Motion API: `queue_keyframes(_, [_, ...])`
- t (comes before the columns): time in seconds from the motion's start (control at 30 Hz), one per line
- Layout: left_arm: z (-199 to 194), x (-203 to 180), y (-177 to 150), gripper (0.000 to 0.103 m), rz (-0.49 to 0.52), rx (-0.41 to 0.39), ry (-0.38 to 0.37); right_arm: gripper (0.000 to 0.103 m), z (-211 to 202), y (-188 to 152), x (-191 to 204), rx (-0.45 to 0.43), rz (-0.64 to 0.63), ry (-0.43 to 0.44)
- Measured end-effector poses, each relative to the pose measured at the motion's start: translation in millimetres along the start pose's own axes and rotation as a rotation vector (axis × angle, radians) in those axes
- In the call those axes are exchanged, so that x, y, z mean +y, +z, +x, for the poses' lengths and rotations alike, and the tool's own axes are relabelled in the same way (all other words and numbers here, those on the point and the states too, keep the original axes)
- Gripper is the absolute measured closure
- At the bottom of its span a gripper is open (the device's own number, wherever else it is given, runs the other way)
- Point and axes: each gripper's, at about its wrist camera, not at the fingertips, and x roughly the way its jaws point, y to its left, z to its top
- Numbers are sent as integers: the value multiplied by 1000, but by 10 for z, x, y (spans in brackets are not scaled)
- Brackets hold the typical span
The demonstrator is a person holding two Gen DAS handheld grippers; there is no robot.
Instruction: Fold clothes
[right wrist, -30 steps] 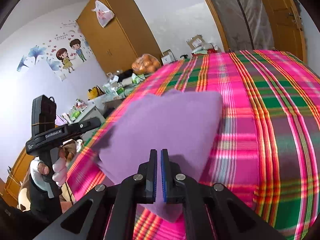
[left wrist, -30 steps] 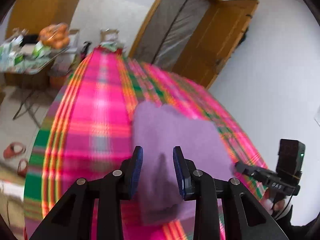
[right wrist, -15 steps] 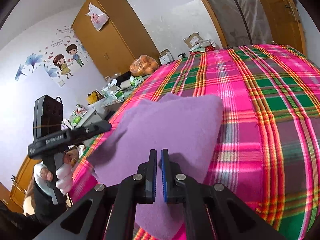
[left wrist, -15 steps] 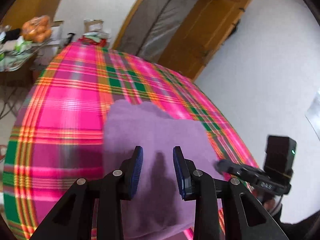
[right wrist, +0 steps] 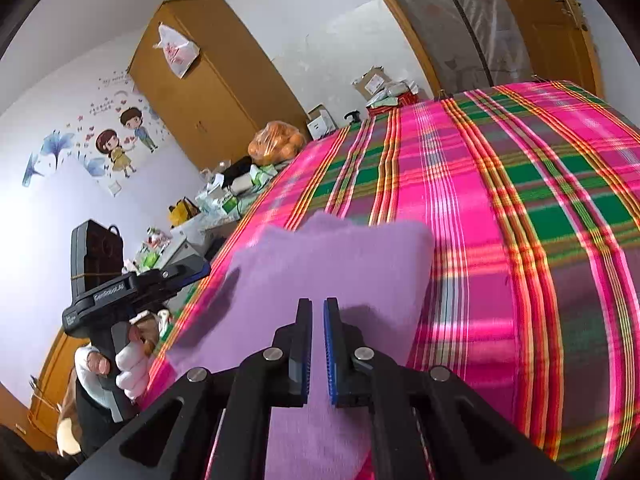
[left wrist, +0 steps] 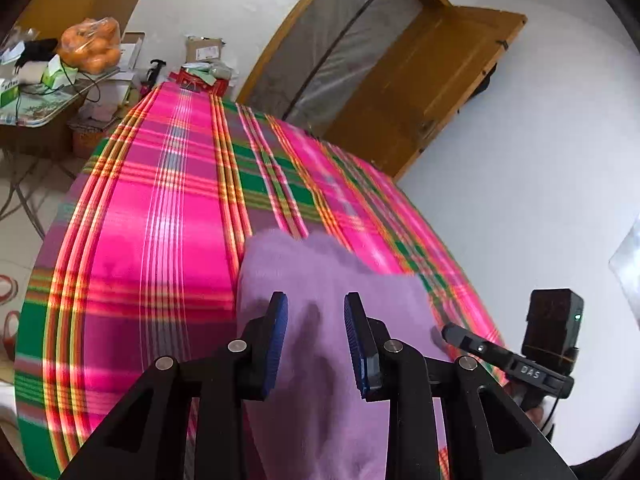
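Observation:
A folded purple garment (left wrist: 320, 280) lies on the pink and green plaid bed cover (left wrist: 160, 208); it also shows in the right wrist view (right wrist: 332, 264) on the same cover (right wrist: 520, 208). My left gripper (left wrist: 316, 340) is open and empty, hovering above the garment's near part. My right gripper (right wrist: 318, 344) has its jaws almost together with a thin gap and nothing between them, held above the garment's near edge. The right gripper also shows at the lower right of the left wrist view (left wrist: 448, 330), and the left gripper at the left of the right wrist view (right wrist: 200, 268).
A cluttered side table (left wrist: 44, 92) with a bag of oranges (left wrist: 90, 46) stands beside the bed's far left. A wooden door (left wrist: 432, 92) and white wall are on the right. A wooden wardrobe (right wrist: 212, 92) stands at the back. Slippers (left wrist: 8, 288) lie on the floor.
Both grippers have shifted a little over the purple garment, the left view swinging back and forth. The garment lies still. Neither jaw opening has changed.

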Motion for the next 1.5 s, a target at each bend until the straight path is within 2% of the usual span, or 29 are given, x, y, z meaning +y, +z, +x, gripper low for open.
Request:
queue_keyframes(0.17, [386,13,82,72,2,87,18,96,262,170,-265,38,135,-1])
queue_keyframes(0.23, [509,76,82,73,-7,115,44,99,324,176,-427,50,218,37])
queue_keyframes(0.3, [494,79,90,72,-2,105,43,99,339,171,-538,52,276,73])
queue_keyframes(0.47, [102,4,-111,72,20,29,69,91,80,34,-396,30,203,88])
queue_keyframes(0.63, [-202,-17,-531,72,18,-18,81,89,-127,-290,-139,55,72,106])
queue_keyframes(0.77, [-401,-104,-806,72,46,-56,122,89,-247,-474,3,62,2,99])
queue_keyframes(0.9, [-364,-114,-865,72,67,-37,162,89,-240,-584,52,78,-56,24])
queue_keyframes(1.03, [-418,-221,-942,72,105,-42,221,88,-350,-628,151,49,-94,-17])
queue_keyframes(1.23, [-733,-344,-1019,72,134,-133,151,87,-492,-707,201,23,-93,18])
queue_keyframes(1.37, [-621,-325,-1046,72,136,-87,157,87,-403,-736,212,63,-99,8])
queue_keyframes(1.43, [-518,-302,-1083,72,136,-51,181,88,-314,-781,171,104,-98,-32])
queue_keyframes(1.5, [-497,-309,-1119,72,152,-53,192,88,-301,-802,114,103,-78,-15])
